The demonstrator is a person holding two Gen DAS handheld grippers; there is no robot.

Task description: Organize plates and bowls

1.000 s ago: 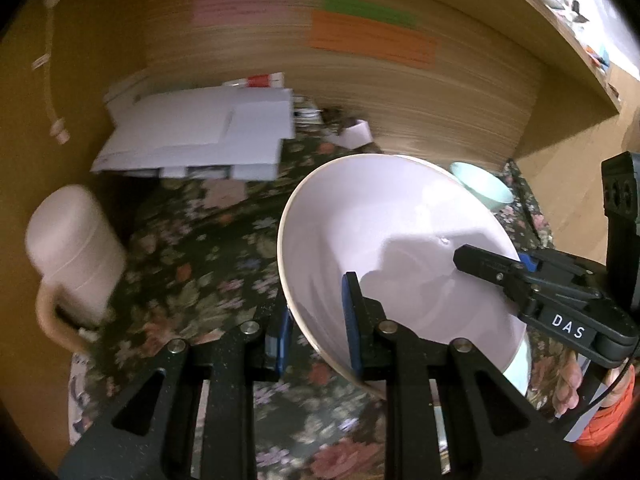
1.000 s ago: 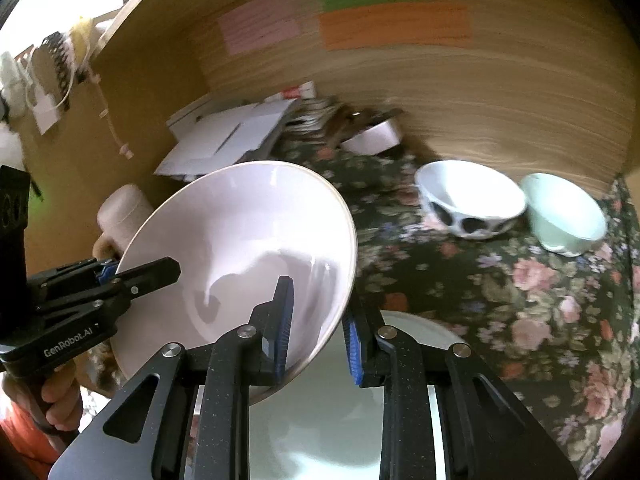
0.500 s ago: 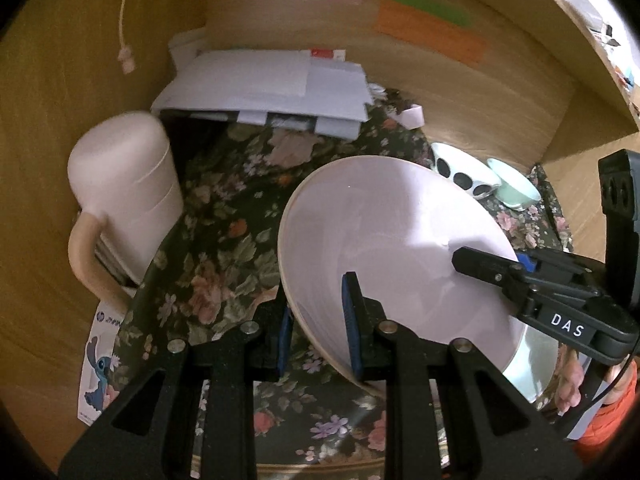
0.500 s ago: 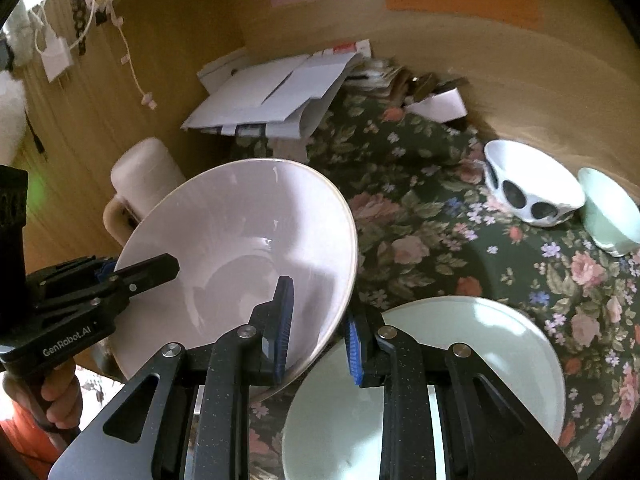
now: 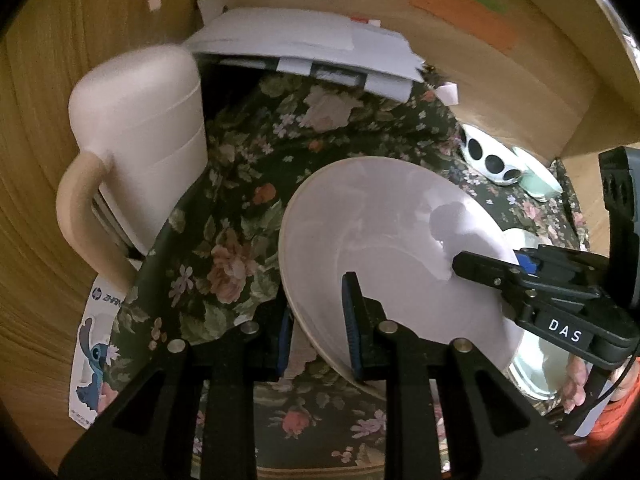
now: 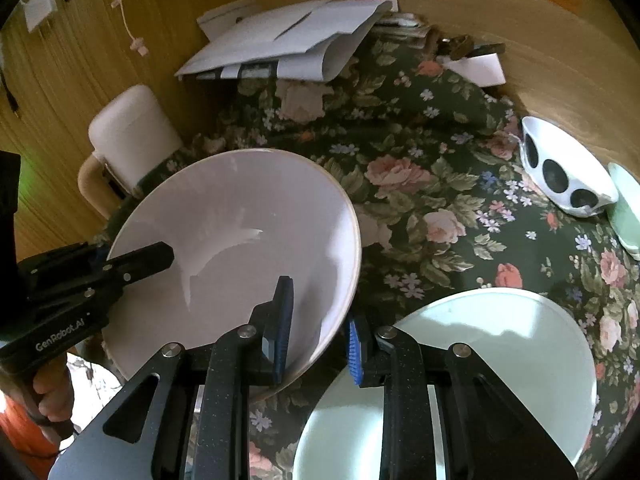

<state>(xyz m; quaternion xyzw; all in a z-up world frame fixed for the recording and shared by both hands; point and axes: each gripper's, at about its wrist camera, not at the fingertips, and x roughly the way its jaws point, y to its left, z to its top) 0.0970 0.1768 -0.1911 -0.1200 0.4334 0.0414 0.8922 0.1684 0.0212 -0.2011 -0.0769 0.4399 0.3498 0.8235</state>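
Midway, both the left gripper [image 5: 318,330] and right gripper [image 6: 318,330] pinch opposite rims of a white bowl [image 6: 240,248] above the tablecloth [image 6: 420,184]; plate [image 6: 500,360] and two bowls [image 6: 568,176] await sorting.

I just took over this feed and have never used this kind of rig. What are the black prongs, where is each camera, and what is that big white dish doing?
No robot arm here: a person holds one two-finger gripper in each hand, and each carries a fisheye camera looking along its fingers. The black prongs at the bottom of each picture are that gripper's own fingers. The left wrist view shows the left gripper clamped on the rim of a large white bowl; the right wrist view shows the right gripper clamped on the opposite rim, so both hold it, tilted. On the floral cloth lie a pale green plate, a black-spotted bowl, a mint bowl, a cream jug and a pile of white papers.
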